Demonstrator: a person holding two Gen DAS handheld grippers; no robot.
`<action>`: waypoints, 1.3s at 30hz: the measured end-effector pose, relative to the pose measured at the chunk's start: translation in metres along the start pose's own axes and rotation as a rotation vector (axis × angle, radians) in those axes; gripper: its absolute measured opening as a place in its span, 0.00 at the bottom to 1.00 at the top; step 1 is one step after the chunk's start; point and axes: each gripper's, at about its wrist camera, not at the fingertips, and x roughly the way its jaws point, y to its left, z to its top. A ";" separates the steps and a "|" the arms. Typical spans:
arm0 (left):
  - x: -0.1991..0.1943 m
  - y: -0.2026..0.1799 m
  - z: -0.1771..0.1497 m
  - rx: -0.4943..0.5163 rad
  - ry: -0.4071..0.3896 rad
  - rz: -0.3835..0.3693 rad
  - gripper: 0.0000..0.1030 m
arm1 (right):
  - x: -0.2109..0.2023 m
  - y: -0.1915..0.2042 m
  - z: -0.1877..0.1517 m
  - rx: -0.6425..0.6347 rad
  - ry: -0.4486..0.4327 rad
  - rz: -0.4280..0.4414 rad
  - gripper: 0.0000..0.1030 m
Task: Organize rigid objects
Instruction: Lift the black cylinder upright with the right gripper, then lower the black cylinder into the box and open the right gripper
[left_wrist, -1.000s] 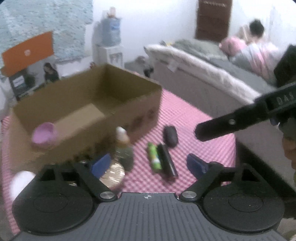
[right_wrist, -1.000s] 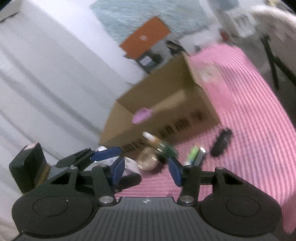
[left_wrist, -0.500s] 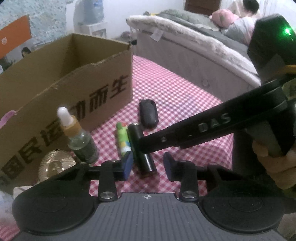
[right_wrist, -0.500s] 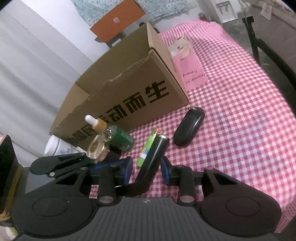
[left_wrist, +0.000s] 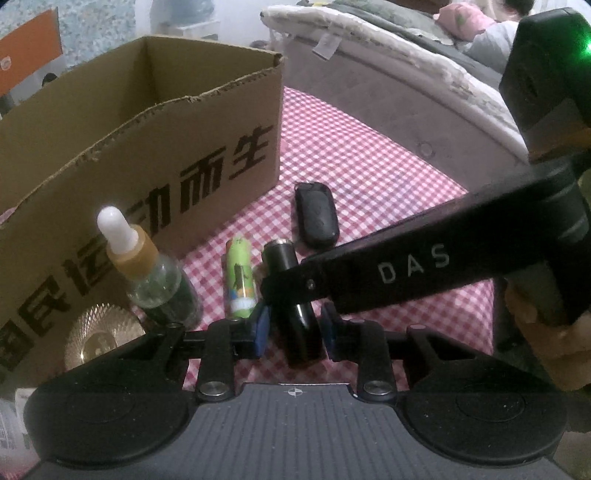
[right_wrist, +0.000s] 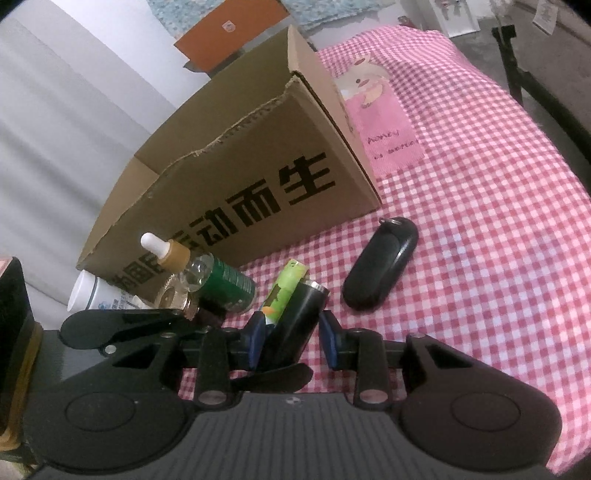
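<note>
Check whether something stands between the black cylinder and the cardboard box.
The green tube lies close beside the black cylinder, on its box side. Beyond it, only cloth reaches the cardboard box.

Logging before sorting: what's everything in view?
cardboard box: one, brown, rear of cloth
dropper bottle: one, clear-green, before box
ridged disc: one, gold, beside bottle
white tube: one, left of box
green tube: one, beside black cylinder
black cylinder: one, lying on cloth
key fob: one, black, right of cylinder
pink card: one, against box side
checked cloth: one, pink-white, underneath
left gripper: black, closing, black cylinder between
right gripper: black, shut on black cylinder
hand: one, holding right gripper
</note>
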 end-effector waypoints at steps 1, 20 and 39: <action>0.002 0.001 0.002 -0.002 -0.002 0.002 0.28 | 0.001 0.001 0.001 -0.004 0.000 -0.001 0.32; -0.052 0.002 0.005 -0.007 -0.154 0.001 0.24 | -0.034 0.036 0.006 -0.045 -0.085 -0.007 0.28; -0.133 0.090 0.066 -0.134 -0.288 0.140 0.24 | -0.034 0.154 0.122 -0.295 -0.114 0.131 0.28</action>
